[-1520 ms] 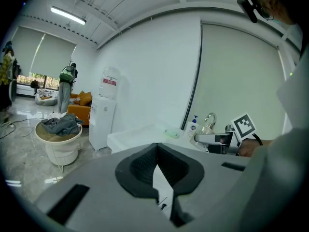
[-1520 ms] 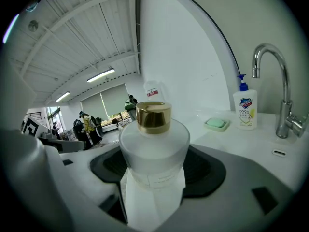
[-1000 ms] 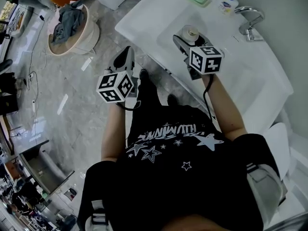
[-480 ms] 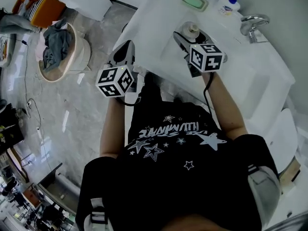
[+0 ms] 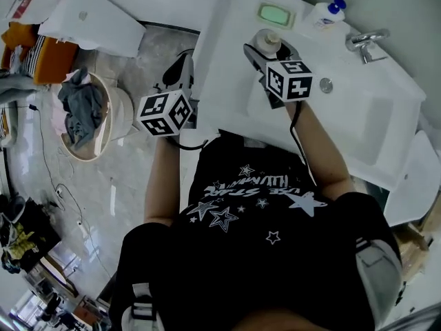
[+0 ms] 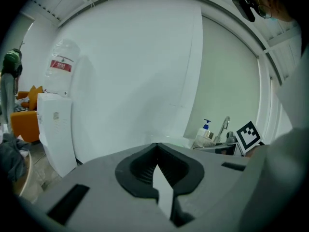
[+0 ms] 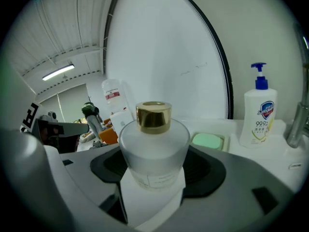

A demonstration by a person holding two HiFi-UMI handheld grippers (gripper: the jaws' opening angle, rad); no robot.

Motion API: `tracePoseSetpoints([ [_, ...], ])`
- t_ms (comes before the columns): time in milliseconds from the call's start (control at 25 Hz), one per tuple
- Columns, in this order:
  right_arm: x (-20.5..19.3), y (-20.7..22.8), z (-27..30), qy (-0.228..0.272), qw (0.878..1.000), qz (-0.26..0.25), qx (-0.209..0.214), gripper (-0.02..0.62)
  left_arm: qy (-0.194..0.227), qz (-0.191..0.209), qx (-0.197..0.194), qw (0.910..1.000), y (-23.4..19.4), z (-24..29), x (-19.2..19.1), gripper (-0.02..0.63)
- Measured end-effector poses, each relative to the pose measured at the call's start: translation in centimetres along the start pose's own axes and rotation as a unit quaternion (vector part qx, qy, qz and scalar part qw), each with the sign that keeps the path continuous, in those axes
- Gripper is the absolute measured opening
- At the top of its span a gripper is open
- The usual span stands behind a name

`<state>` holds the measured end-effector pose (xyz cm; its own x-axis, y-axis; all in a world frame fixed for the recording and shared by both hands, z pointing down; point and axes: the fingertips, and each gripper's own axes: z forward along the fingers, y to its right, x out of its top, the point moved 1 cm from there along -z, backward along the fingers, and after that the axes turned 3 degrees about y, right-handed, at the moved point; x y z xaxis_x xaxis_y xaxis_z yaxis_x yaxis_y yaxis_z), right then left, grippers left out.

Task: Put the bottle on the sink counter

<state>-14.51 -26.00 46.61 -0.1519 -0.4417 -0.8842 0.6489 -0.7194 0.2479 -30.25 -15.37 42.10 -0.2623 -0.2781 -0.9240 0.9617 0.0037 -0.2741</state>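
Note:
A frosted glass bottle point(image 7: 154, 146) with a gold cap sits upright between the jaws of my right gripper point(image 7: 153, 175), which is shut on it. In the head view the bottle point(image 5: 268, 43) hangs over the white sink counter point(image 5: 227, 67), near its back left part, held by the right gripper point(image 5: 267, 50). My left gripper point(image 5: 180, 71) is at the counter's left edge, above the floor. In the left gripper view its jaws point(image 6: 157, 170) meet at the tips with nothing between them.
A green soap dish point(image 5: 276, 14) and a white pump soap bottle point(image 5: 325, 10) stand at the back of the counter, the faucet point(image 5: 364, 41) to their right. The basin point(image 5: 344, 116) lies right of my right arm. A laundry basket point(image 5: 86, 116) stands on the floor at left.
The head view has swung, so the counter sits more centred. My right gripper has carried the bottle toward the back of the counter, nearer the soap dish. The left gripper stays beside the counter's edge.

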Motion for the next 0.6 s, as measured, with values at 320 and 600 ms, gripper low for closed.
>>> tracePoseSetpoints([
  [320, 1.8, 0.6, 5.7, -0.004, 0.998, -0.007, -0.065, 0.318, -0.007, 0.01, -0.055, 0.9984, -3.9, 6.1, 3.2, 0.007],
  [600, 2.8, 1.9, 10.4, -0.009, 0.994, -0.003, -0.109, 0.318, -0.019, 0.02, -0.09, 0.9956, -6.0, 10.8, 4.3, 0.008],
])
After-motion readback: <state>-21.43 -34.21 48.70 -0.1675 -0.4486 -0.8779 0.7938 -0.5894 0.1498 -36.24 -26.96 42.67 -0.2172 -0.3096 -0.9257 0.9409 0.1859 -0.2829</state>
